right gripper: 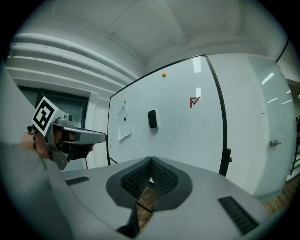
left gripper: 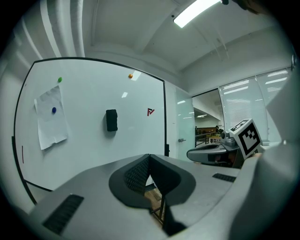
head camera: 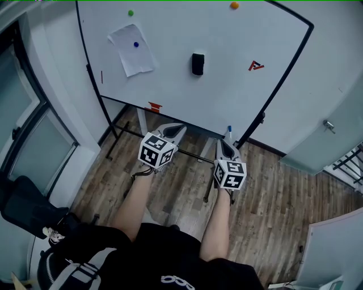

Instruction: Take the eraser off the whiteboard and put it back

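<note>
A black eraser [head camera: 197, 64] clings to the middle of the whiteboard [head camera: 238, 96], a good way ahead of both grippers. My left gripper [head camera: 177, 129] is held in front of the board's lower edge, jaws shut with nothing between them. My right gripper [head camera: 222, 143] hangs beside it to the right, also shut and empty. In the left gripper view the eraser [left gripper: 111, 120] shows above and left of the closed tips [left gripper: 149, 156]. The right gripper view has the eraser [right gripper: 152, 118] straight above its closed tips [right gripper: 151, 160].
A paper sheet [head camera: 131, 50] is pinned by a blue magnet at the board's left. Green [head camera: 130, 12] and orange [head camera: 234, 5] magnets sit near the top, a red mark [head camera: 256, 66] at right. The board's stand legs [head camera: 116, 133] rest on wooden floor. A door [head camera: 329, 126] stands to the right.
</note>
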### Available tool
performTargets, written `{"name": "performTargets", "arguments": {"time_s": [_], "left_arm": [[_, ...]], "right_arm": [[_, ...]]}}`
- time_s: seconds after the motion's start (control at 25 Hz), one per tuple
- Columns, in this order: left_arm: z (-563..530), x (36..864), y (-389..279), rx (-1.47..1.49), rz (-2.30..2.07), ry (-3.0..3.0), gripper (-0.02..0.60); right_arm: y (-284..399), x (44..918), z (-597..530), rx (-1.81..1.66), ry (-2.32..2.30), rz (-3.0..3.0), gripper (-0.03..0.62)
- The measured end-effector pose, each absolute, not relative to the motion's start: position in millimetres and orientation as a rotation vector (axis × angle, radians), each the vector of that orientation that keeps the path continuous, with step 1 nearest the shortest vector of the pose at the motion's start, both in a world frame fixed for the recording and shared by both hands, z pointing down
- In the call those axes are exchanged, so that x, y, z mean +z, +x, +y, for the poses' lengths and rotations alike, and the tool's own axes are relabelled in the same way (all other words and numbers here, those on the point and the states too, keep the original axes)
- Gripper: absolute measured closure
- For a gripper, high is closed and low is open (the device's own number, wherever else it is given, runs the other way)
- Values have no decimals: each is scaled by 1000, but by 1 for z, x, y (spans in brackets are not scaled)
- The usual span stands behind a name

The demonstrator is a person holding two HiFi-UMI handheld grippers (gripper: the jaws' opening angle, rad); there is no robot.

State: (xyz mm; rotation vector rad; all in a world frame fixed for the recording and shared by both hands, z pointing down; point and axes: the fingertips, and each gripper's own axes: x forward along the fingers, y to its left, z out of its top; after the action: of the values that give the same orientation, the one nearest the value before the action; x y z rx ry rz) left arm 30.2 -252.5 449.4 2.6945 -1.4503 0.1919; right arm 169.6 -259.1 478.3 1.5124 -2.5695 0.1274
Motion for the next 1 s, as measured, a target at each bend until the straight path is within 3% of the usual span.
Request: {"name": "performTargets", "arguments": {"time_s": [1.0], "left_arm": [[-245, 456, 38, 181, -1441, 2688, 561]], "right_arm": [[179, 481, -251, 107, 1534, -2538, 569]]}}
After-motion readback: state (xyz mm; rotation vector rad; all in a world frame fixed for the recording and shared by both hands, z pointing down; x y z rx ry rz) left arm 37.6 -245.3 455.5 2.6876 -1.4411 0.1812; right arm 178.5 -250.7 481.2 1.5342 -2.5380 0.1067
